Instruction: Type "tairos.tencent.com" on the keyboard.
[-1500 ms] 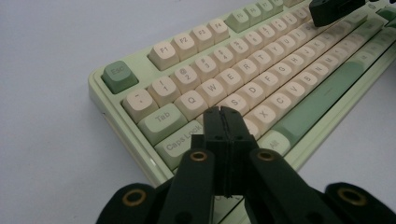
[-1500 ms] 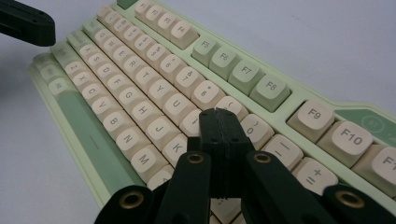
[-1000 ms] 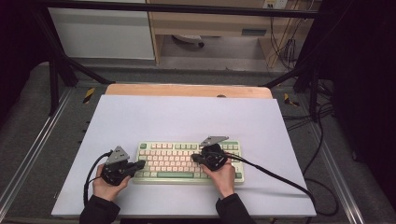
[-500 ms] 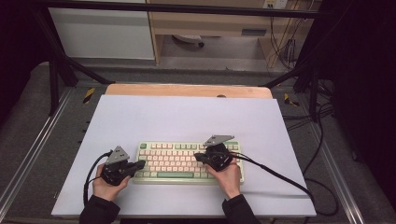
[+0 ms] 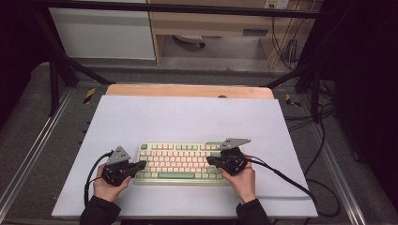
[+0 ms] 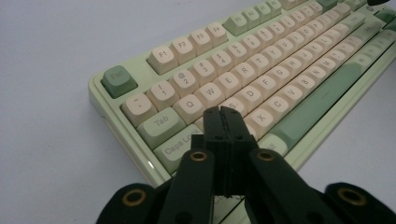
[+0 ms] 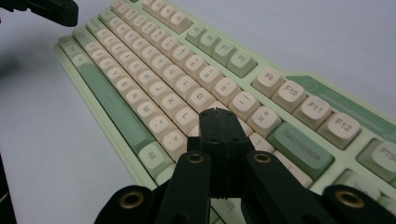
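Observation:
A pale green keyboard (image 5: 180,161) with cream and green keys lies near the front of a white mat (image 5: 187,117). My left gripper (image 5: 141,165) is shut, its tips over the keyboard's left end; in the left gripper view the closed jaws (image 6: 227,112) hover over the keys beside Caps Lock on the keyboard (image 6: 261,70). My right gripper (image 5: 211,160) is shut too, its tips over the right half of the keys; in the right gripper view its closed tips (image 7: 218,114) sit above the keys left of Backspace on the keyboard (image 7: 154,74). Nothing is held.
A wooden board (image 5: 187,90) edges the mat's far side. Cables (image 5: 300,187) trail from the right gripper off the mat's right. Metal frame rails (image 5: 28,154) run along both sides. The left gripper's black jaw (image 7: 51,9) crosses the top left of the right gripper view.
My right gripper has shifted rightward and slightly up along the keyboard. The left gripper has stayed where it was.

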`<state>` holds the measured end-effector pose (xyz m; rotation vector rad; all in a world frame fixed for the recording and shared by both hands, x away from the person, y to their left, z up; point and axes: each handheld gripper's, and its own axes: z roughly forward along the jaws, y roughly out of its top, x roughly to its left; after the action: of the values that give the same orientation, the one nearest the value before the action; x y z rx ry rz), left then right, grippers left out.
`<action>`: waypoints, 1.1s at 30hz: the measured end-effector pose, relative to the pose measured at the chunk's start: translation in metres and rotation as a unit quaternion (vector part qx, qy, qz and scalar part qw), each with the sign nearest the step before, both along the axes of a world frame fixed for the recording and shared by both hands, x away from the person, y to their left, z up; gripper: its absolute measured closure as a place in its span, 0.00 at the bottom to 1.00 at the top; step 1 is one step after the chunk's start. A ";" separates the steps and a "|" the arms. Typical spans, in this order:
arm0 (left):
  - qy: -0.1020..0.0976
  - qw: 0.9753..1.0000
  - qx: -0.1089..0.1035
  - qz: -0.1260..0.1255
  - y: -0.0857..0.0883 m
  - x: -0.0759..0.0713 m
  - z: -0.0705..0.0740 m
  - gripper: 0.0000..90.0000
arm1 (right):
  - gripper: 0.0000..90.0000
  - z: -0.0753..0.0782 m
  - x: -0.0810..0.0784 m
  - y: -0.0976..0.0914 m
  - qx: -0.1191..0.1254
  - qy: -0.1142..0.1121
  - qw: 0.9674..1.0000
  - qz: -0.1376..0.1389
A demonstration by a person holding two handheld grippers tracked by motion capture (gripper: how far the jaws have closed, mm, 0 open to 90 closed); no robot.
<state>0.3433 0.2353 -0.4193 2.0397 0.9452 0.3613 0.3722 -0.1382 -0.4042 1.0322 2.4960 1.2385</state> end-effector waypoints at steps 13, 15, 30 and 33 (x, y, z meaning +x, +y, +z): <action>-0.004 1.000 0.005 -0.007 -0.014 0.005 0.011 1.00 | 1.00 -0.007 -0.010 -0.023 0.013 0.004 1.000 -0.011; -0.004 1.000 0.007 -0.009 -0.017 0.006 0.012 1.00 | 1.00 -0.008 -0.011 -0.025 0.011 0.005 1.000 -0.009; 0.008 1.000 0.019 -0.013 -0.036 0.019 0.002 1.00 | 1.00 -0.010 -0.015 -0.030 0.013 0.003 1.000 -0.012; 0.009 1.000 0.021 -0.012 -0.035 0.020 -0.003 1.00 | 1.00 -0.012 -0.014 -0.028 0.010 0.006 1.000 -0.012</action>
<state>0.3636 0.2002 -0.4219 2.0943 0.9312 0.3530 0.3580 -0.1664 -0.4163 1.0741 2.4784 1.2580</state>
